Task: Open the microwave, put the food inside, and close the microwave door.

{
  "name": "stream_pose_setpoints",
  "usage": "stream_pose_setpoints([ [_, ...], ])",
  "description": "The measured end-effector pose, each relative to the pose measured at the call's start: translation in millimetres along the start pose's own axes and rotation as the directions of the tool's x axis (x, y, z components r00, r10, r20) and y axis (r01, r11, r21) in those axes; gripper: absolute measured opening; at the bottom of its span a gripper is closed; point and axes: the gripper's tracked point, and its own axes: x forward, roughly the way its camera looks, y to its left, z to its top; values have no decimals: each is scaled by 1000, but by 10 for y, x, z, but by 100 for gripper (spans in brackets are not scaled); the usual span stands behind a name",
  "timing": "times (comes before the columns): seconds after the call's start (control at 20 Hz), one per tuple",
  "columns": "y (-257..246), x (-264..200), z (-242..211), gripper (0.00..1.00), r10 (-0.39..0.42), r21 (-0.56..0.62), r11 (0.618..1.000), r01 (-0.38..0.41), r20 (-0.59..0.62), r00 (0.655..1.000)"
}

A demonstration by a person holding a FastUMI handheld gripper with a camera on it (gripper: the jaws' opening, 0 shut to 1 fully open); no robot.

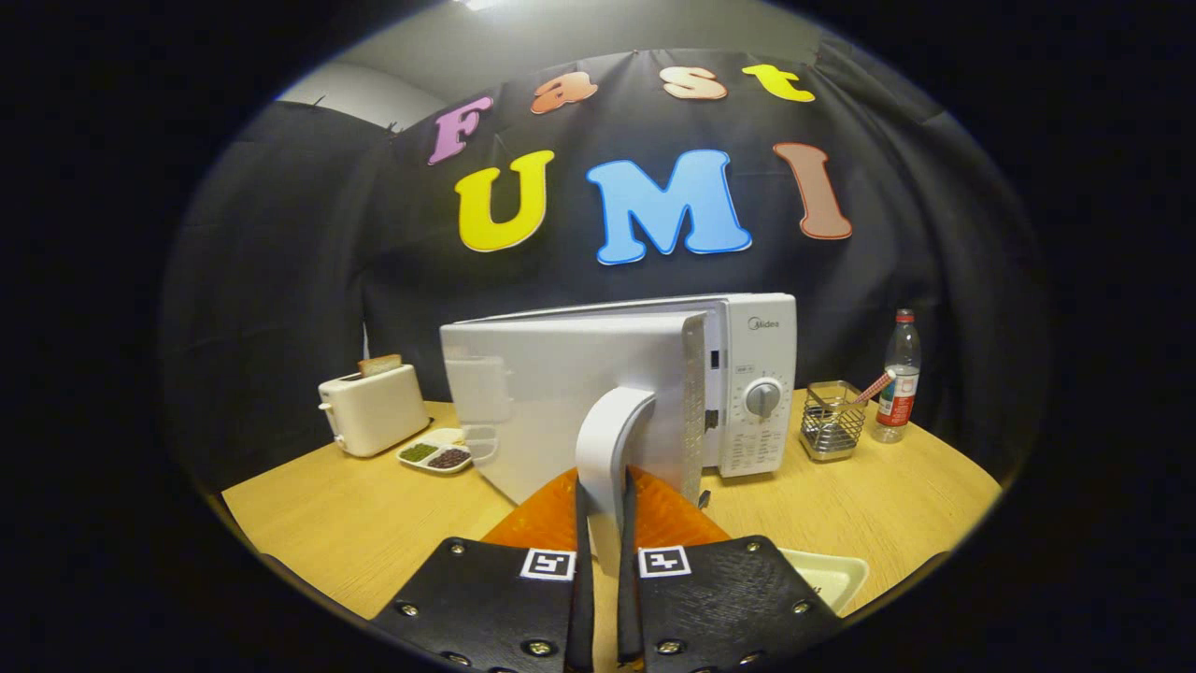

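A white microwave (747, 374) stands on the wooden table (355, 523). Its door (561, 402) is swung out toward me, partly open. The door's curved grey handle (607, 449) runs down between my fingers, and my gripper (603, 561) is shut on it. A divided white dish with green and dark food (434, 455) lies on the table left of the door, beside the toaster. A corner of a white tray (832, 575) lies by my right finger.
A white toaster (374, 408) with a slice of bread in it stands at the back left. Right of the microwave are a wire basket (832, 421) holding a utensil and a plastic bottle (899, 379). Bare table lies on both sides.
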Motion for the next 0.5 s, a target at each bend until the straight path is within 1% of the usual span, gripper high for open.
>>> stream_pose_setpoints([
  [0.15,356,-187,-59,10,78,-21,997,-78,12,997],
  [0.3,672,-320,-115,10,103,-31,994,-102,31,994],
  [0.45,1116,-421,-188,10,147,-9,989,-147,44,988],
  [0.5,1224,-453,-190,9,134,-12,991,-134,55,989],
])
